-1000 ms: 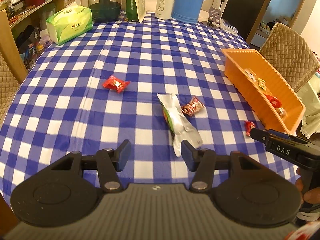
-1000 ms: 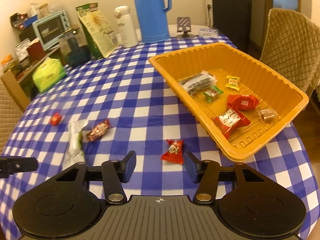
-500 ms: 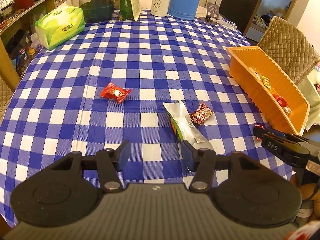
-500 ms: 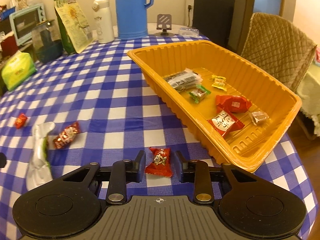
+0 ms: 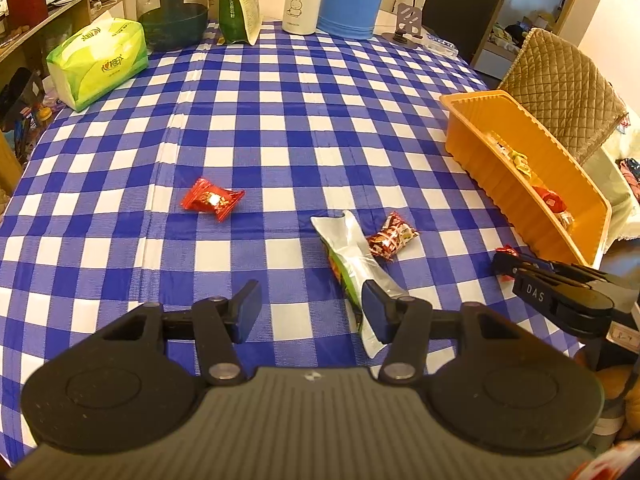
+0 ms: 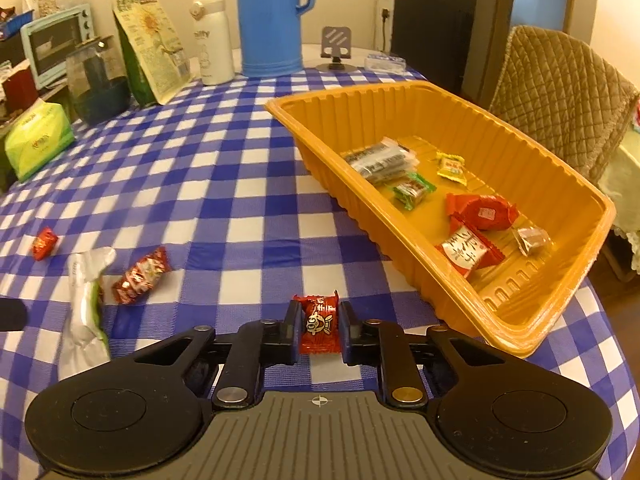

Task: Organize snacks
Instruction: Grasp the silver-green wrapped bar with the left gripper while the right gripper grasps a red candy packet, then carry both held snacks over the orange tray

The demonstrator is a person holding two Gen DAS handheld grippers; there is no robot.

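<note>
My right gripper (image 6: 320, 326) is shut on a small red candy packet (image 6: 320, 324) lying on the checked cloth, just left of the orange tray (image 6: 552, 312), which holds several wrapped snacks. From the left wrist view the right gripper (image 5: 505, 266) shows at the right edge with the red packet (image 5: 505, 251) at its tip. My left gripper (image 5: 310, 306) is open above the cloth, its right finger over the near end of a silver-green pouch (image 5: 356, 258). Loose on the cloth lie a dark red patterned candy (image 5: 392, 236) and a red candy (image 5: 211, 199).
Along the table's far edge stand a blue jug (image 6: 269, 16), a white bottle (image 6: 211, 38), a green bag (image 6: 150, 44), a glass jar (image 6: 98, 80) and a tissue pack (image 5: 98, 62). A quilted chair (image 6: 560, 96) stands behind the tray. A phone stand (image 6: 336, 50) is at the back.
The right gripper's jaws closed from wide apart onto the red packet as it came down toward it. The left gripper drifted forward over the pouch's near end and stayed open.
</note>
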